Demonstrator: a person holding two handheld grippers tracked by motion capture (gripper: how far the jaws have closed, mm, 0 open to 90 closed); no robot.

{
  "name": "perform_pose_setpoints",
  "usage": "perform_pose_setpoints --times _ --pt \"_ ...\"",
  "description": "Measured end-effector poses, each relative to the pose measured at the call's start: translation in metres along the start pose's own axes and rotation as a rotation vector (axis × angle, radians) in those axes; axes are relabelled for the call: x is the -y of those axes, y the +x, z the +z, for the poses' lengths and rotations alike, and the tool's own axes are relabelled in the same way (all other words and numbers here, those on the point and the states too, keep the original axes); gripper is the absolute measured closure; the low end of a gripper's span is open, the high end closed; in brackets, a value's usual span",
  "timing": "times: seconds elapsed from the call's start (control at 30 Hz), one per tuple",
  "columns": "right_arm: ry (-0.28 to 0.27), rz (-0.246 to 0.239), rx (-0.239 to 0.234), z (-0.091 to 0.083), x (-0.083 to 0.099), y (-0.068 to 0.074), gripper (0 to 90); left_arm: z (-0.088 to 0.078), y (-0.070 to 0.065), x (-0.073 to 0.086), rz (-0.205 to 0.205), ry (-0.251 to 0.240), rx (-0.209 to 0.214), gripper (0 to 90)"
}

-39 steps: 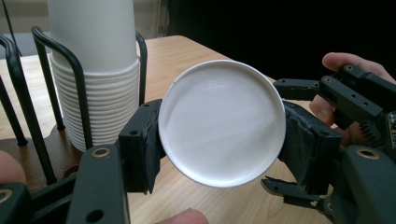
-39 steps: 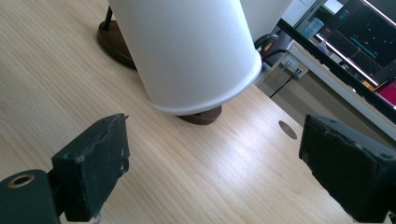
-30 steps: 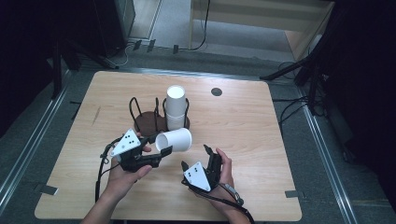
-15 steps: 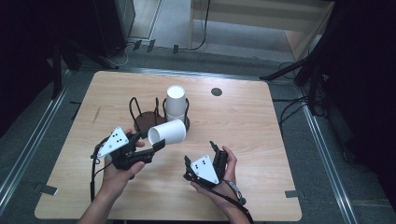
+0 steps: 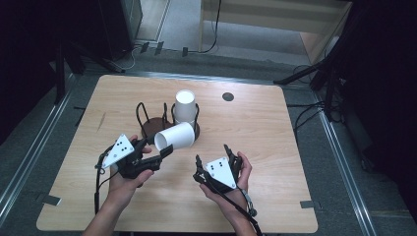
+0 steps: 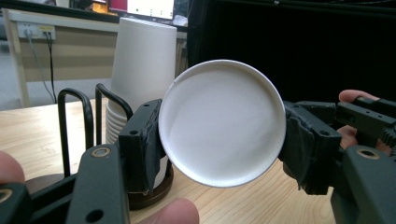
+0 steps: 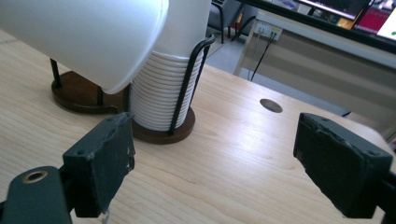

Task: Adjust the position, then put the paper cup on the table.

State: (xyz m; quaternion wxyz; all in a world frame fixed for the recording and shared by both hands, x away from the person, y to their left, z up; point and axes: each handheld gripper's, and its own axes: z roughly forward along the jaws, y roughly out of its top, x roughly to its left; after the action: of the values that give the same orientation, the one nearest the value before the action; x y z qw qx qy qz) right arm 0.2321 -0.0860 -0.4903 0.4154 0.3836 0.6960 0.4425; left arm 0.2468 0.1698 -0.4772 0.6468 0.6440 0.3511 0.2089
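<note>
In the high view, a wooden table filled the middle of the frame, with the person's forearms entering from the bottom edge. The left gripper sat left of centre, its jaws closed on a white paper cup held on its side above the table, its base toward the gripper and its open mouth pointing to the upper right. In the left gripper view the cup's round base faced the camera at centre frame, pinched between the two black pads, one at the left and one at the right.

Just above the held cup in the high view stood a stack of white paper cups in a black wire cup holder with a dark round base. A second, cupless wire holder stood just to its left, the two bases touching or nearly so. In the right gripper view the stack occupied the upper centre, its many rims showing as ridges behind the wire loop, and the held cup crossed the upper left of the frame.

The right gripper lay lower centre-right in the high view, near the held cup but apart from it. Its jaws stood wide apart with nothing between them, bare tabletop showing through the gap in the right gripper view. A small dark round hole marked the table toward its far edge.
</note>
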Motion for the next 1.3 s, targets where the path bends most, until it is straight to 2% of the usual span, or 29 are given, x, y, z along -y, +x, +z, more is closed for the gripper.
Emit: perform_pose_setpoints --times 0.17,0.27,0.37,0.5,0.6,0.67,0.73,0.8,0.93,1.03,1.07,1.17,1.27,1.3 --pt "0.022 0.093 -0.004 -0.002 -0.001 0.0 7.7 0.003 -0.003 0.002 0.015 -0.02 0.0 36.3" --pt "0.013 0.15 -0.002 -0.005 -0.001 -0.003 7.3 0.004 -0.004 0.004 0.012 -0.033 0.006 36.3" --pt "0.023 0.203 -0.023 -0.006 0.001 -0.005 7.3 0.006 -0.003 0.006 0.008 -0.042 0.012 36.3" --pt "0.035 0.231 -0.019 -0.005 0.002 -0.004 7.2 0.009 -0.005 0.009 0.004 -0.056 0.019 36.4" --pt "0.052 0.275 -0.035 -0.005 0.002 -0.006 7.3 0.011 -0.006 0.009 0.001 -0.072 0.024 36.4" --pt "0.041 0.293 -0.035 -0.007 0.001 -0.009 7.3 0.011 -0.007 0.009 0.001 -0.077 0.033 36.4" --pt "0.035 0.324 -0.035 -0.009 0.001 -0.01 7.3 0.012 -0.009 0.01 0.02 -0.079 0.037 36.4" --pt "0.027 0.352 -0.041 -0.012 0.0 -0.01 7.4 0.012 -0.011 0.01 0.015 -0.079 0.039 36.4" --pt "0.033 0.431 -0.086 -0.018 -0.002 -0.007 8.1 0.013 -0.014 0.009 0.013 -0.108 0.049 36.4" --pt "0.016 0.432 -0.098 -0.025 -0.007 -0.003 9.0 0.013 -0.016 0.011 0.027 -0.113 0.045 36.4" --pt "0.012 0.448 -0.108 -0.027 -0.008 -0.002 9.3 0.013 -0.017 0.012 0.025 -0.115 0.048 36.4" --pt "0.022 0.535 -0.149 -0.029 -0.009 -0.004 9.6 0.015 -0.018 0.014 0.027 -0.124 0.051 36.4" --pt "0.02 0.593 -0.154 -0.029 -0.012 -0.005 0.7 0.016 -0.021 0.014 0.032 -0.136 0.057 36.4" --pt "0.017 0.646 -0.168 -0.029 -0.013 -0.006 0.0 0.016 -0.021 0.015 0.03 -0.14 0.057 36.4"
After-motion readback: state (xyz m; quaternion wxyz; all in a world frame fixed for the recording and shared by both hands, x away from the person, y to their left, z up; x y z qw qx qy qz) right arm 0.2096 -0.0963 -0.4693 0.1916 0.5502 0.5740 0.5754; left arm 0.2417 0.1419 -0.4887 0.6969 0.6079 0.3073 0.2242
